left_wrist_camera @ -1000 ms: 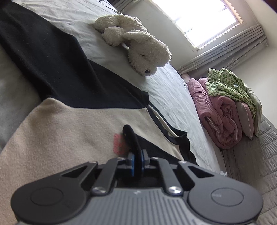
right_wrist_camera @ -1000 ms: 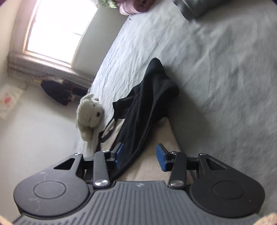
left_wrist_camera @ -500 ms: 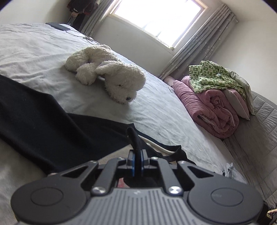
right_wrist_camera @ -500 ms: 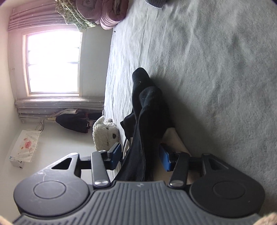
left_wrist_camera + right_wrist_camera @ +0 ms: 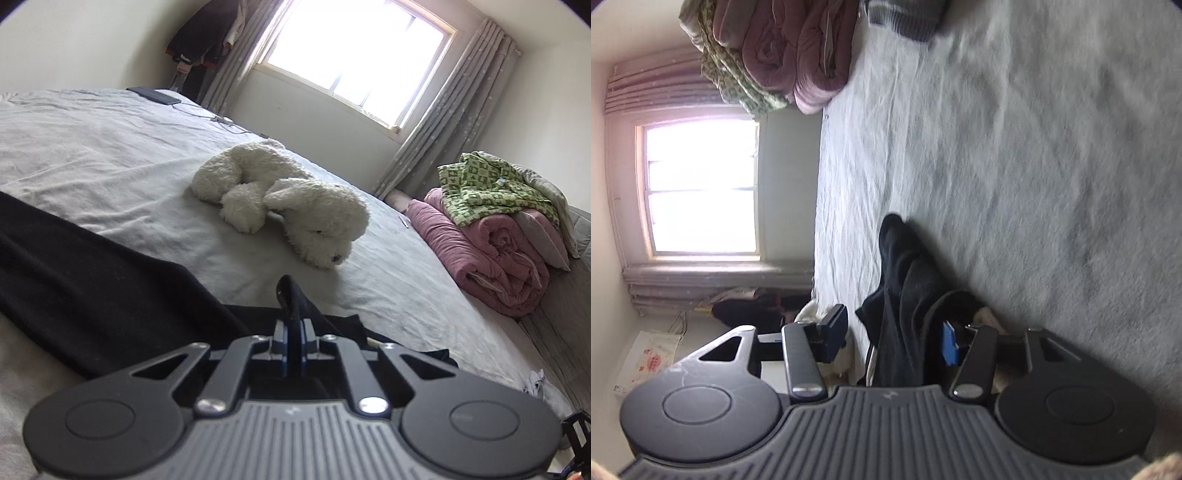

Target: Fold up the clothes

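Note:
A black and beige garment (image 5: 92,280) lies on the grey bed sheet (image 5: 92,155). My left gripper (image 5: 294,332) is shut on a black fold of it, which sticks up between the pads. In the right wrist view the camera is rolled sideways. The garment's bunched black part (image 5: 905,288) stands between the fingers of my right gripper (image 5: 894,334), which is open, the jaws wide apart and not pressing the cloth. A strip of its beige part (image 5: 988,317) shows behind the blue pad (image 5: 950,341).
A white plush dog (image 5: 295,210) lies on the bed beyond the garment. A rolled pink quilt (image 5: 491,251) with a green patterned cloth (image 5: 491,188) on top sits at the right edge. A striped grey item (image 5: 908,18) lies far up the bed. A window (image 5: 354,62) is behind.
My left gripper has risen and tilted up with the black fold; the beige panel has dropped out of its view. The right view has rolled, with the black cloth now deeper between its open fingers.

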### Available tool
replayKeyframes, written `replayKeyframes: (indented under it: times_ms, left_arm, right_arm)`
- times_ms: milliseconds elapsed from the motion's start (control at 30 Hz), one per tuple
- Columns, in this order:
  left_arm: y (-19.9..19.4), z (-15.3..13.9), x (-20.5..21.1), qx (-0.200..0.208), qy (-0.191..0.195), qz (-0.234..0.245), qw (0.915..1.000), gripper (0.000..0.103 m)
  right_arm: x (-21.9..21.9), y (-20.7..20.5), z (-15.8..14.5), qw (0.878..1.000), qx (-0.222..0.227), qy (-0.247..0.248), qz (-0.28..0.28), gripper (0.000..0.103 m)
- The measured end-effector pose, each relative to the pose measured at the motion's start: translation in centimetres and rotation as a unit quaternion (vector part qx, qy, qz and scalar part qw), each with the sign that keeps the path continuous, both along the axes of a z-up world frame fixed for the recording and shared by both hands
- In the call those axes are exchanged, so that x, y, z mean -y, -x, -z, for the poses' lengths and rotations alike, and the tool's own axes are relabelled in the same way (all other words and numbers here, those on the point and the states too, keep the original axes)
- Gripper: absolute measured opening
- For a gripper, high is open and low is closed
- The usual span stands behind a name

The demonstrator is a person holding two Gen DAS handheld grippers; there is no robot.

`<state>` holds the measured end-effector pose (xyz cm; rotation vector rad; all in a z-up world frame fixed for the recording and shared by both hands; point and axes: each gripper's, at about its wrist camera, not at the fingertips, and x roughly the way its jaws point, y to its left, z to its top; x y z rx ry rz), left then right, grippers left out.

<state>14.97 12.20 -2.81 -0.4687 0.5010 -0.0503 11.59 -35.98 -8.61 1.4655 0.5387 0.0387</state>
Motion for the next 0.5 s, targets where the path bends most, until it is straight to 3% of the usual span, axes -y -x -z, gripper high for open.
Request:
replayKeyframes:
  times_ms: [33, 67, 100, 167, 333, 433, 500]
  left_arm:
    - [0.0, 0.3, -0.1, -0.006, -0.002, 0.0, 1.0, 0.006]
    - [-0.1, 0.7, -0.2, -0.011, -0.004, 0.0, 0.9999, 0.006]
    - [-0.1, 1.0, -0.3, -0.017, -0.006, 0.0, 0.9998, 0.006]
    - [-0.1, 1.7, -0.5, -0.029, -0.009, 0.0, 0.9995, 0.006]
    - [-0.3, 3.0, -1.0, -0.052, -0.016, 0.001, 0.9985, 0.007]
    - [-0.5, 2.7, -1.3, -0.052, -0.012, 0.003, 0.9986, 0.009]
    - [-0.6, 2.5, -1.5, -0.053, -0.009, 0.005, 0.9986, 0.01]
  right_arm:
    - [0.1, 0.2, -0.1, 1.0, -0.001, 0.012, 0.009, 0.055]
    - [0.1, 0.2, -0.2, 1.0, -0.003, 0.028, 0.009, 0.048]
    - [-0.1, 0.1, -0.4, 0.999, -0.01, 0.05, 0.006, 0.032]
    - [-1.0, -0.5, -0.7, 0.991, -0.031, 0.126, -0.009, 0.01]
    - [-3.3, -0.3, -1.1, 0.959, -0.03, 0.28, -0.037, 0.003]
    - [-3.6, -0.3, -1.9, 0.949, -0.032, 0.307, -0.068, 0.002]
    - [-3.9, -0.4, -2.4, 0.942, -0.034, 0.323, -0.089, 0.008]
